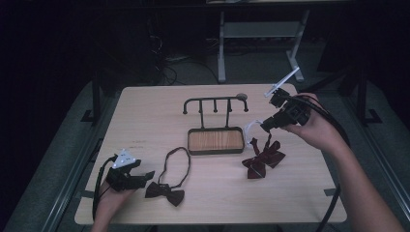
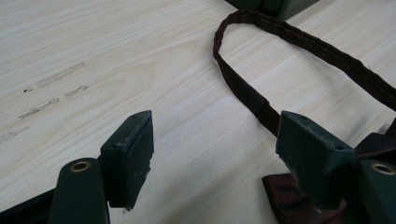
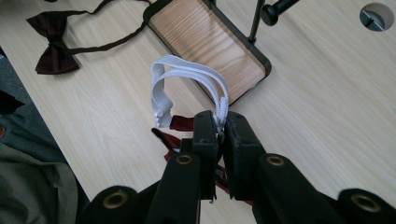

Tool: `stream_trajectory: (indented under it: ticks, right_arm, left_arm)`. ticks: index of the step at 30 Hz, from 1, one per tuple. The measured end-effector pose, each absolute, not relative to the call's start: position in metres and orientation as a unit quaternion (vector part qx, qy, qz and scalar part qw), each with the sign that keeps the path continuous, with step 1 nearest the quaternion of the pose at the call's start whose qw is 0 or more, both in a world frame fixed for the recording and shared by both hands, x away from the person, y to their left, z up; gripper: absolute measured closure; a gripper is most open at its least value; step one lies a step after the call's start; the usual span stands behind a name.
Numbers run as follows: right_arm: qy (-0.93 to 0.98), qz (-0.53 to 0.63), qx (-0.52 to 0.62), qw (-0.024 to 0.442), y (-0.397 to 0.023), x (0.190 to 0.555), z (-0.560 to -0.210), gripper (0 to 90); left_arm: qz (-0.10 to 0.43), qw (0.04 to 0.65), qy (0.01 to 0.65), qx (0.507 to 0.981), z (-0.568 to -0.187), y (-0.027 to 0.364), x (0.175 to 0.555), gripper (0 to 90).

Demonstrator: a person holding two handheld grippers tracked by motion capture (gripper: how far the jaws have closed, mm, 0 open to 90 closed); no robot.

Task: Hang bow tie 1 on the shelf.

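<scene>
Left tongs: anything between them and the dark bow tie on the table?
Nothing visible. The left tongs stand open just left of the dark bow tie, bare table between their jaws. The tie's strap runs past the right jaw, and the bow itself lies right behind that jaw.

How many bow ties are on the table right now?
2. A dark bow tie lies flat near the left gripper. A red bow tie sits at right, its white strap pinched by the right gripper.

Light wood table (image 1: 145,116), black hook rack w/ wood-base tray (image 1: 215,140) centre, desk frame (image 1: 261,43) behind, dark floor
</scene>
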State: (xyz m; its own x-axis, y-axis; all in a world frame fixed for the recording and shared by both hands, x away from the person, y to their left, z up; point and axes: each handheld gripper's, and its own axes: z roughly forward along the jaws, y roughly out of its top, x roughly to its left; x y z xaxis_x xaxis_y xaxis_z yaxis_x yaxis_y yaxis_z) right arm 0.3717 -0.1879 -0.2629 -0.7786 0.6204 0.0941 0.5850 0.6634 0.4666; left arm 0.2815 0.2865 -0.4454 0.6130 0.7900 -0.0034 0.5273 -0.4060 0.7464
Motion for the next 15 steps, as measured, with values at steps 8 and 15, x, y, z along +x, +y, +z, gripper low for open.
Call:
stream_trajectory:
  ticks: [8, 15]
  right_arm:
    - [0.911, 0.249, 0.326, 0.037, -0.185, 0.376, -0.257, 83.5]
    - [0.913, 0.251, 0.32, 0.042, -0.182, 0.379, -0.251, 83.5]
  left_arm:
    - [0.18, 0.364, 0.399, 0.822, -0.445, 0.286, 0.282, 28.2]
    - [0.179, 0.363, 0.399, 0.823, -0.446, 0.286, 0.282, 28.2]
